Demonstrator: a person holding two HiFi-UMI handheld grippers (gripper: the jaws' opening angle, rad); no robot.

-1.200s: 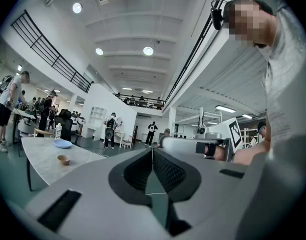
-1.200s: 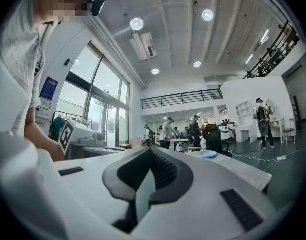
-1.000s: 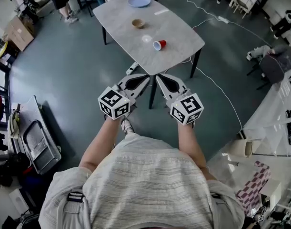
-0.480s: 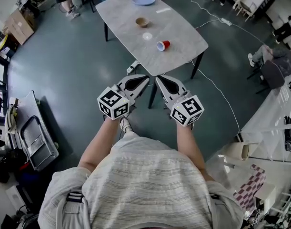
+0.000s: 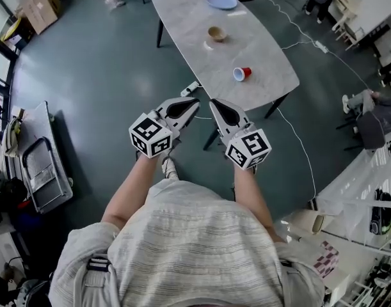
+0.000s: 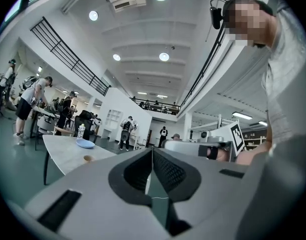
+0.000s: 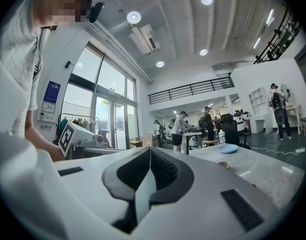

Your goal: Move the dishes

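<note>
Your left tongs (image 5: 194,102) and right tongs (image 5: 214,102) are both closed and empty, side by side, pointing at the near end of the pale grey marbled desk (image 5: 189,18). A small brown bowl (image 5: 216,34) sits mid-desk. A pale blue round plate (image 5: 221,0) is at the far end. A red plastic cup (image 5: 242,73) lies tipped near the right edge.

R gripper (image 7: 149,151) fingers (image 7: 164,172) together, empty

Probably an open-plan lab: mezzanine railing (image 7: 189,89), long worktable (image 5: 194,25), cardboard box (image 5: 36,6).

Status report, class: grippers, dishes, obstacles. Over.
Left hand-held gripper, right hand-held gripper: shut, empty. Plate, bowl, red cup on table. Power strip on floor ahead.
</note>
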